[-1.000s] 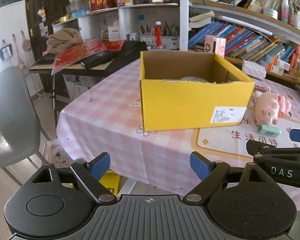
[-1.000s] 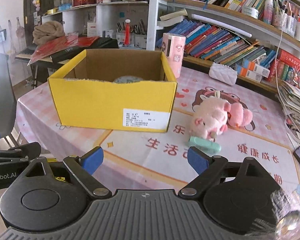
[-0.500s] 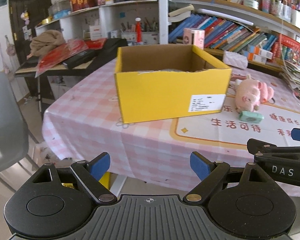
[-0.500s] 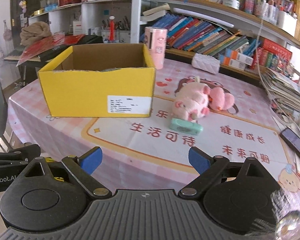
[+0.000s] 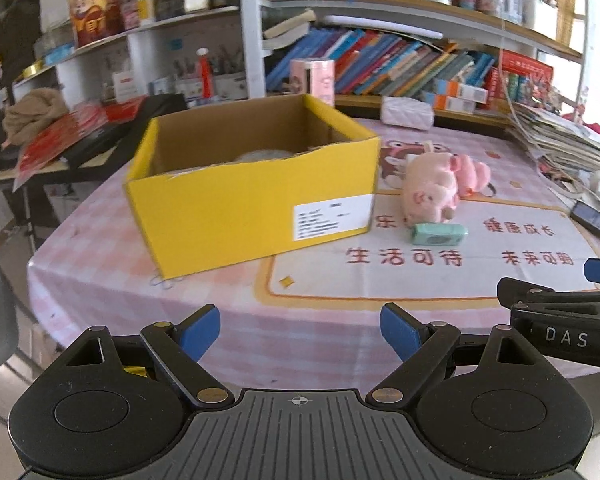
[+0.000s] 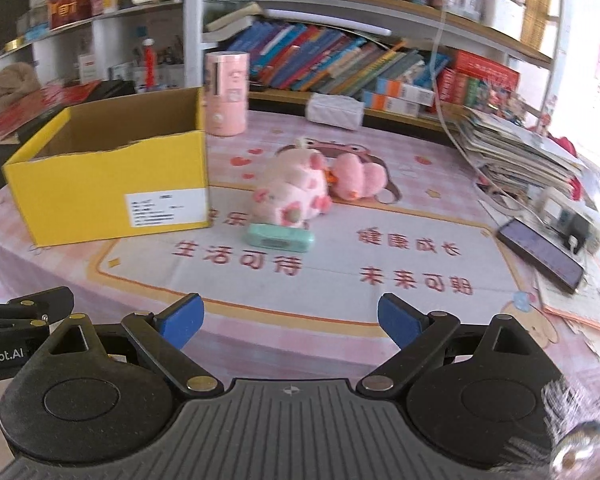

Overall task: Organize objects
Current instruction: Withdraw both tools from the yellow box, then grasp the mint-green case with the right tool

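Both tools stand wide apart at the jaws with nothing between the blue pads. The left tool (image 5: 300, 330) and right tool (image 6: 290, 318) hang off the near edge of the desk (image 6: 340, 300), side by side, neither touching any item.

The mint-green case (image 6: 280, 239) lies flat on the desk at about 12 o'clock from the right tool, and at about 1 o'clock from the left tool. Its long axis runs roughly 9 to 3 across the right view, tilted slightly down at the 3 o'clock end. The pink plush toy (image 6: 290, 196) sits touching it at 12 o'clock behind. The yellow box (image 6: 112, 184), open at the top, stands at 10 o'clock from the right tool.

Judgement: the right tool is the nearer and squarer to the case; its jaws would need turning to close across the short sides
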Demonstrator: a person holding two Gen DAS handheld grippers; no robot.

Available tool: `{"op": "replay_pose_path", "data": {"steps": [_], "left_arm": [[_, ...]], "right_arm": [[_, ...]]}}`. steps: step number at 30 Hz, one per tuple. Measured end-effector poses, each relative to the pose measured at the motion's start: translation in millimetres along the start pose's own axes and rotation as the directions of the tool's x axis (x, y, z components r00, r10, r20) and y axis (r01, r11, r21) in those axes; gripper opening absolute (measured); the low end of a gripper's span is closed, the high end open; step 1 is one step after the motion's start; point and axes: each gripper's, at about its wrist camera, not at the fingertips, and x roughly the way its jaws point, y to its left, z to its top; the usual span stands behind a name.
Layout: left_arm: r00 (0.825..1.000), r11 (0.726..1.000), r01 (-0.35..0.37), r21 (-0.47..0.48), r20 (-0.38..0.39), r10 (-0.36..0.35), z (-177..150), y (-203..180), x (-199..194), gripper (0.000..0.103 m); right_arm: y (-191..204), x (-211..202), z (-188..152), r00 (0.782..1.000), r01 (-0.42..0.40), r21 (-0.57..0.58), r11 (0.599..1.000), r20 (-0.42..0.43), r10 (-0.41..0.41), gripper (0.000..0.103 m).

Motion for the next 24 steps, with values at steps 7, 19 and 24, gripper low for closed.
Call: {"op": "replay_pose_path", "data": {"steps": [7, 19, 24], "left_arm": [[1.000, 1.000, 0.018, 0.020, -0.001, -0.018, 14.4, -20.3, 15.9, 0.089], [1.000, 1.000, -0.006, -0.010, -0.001, 0.006, 42.8, -43.6, 45.1, 0.089], [0.999, 0.998, -0.048, -0.043, -0.015, 0.047, 48.2, -43.6, 54.9, 0.089]], "right_arm": [[-23.5, 14.6, 8.5, 1.000, 0.026, 0.027, 0.999, -0.011, -0.026, 0.094], [-52.2, 56.4, 40.2, 0.999, -0.023, 0.003, 1.000, -0.030, 0.023, 0.094], [-55.9, 77.3, 50.7, 0.996, -0.066, -0.018, 0.998, -0.059, 0.064, 0.094]]}}
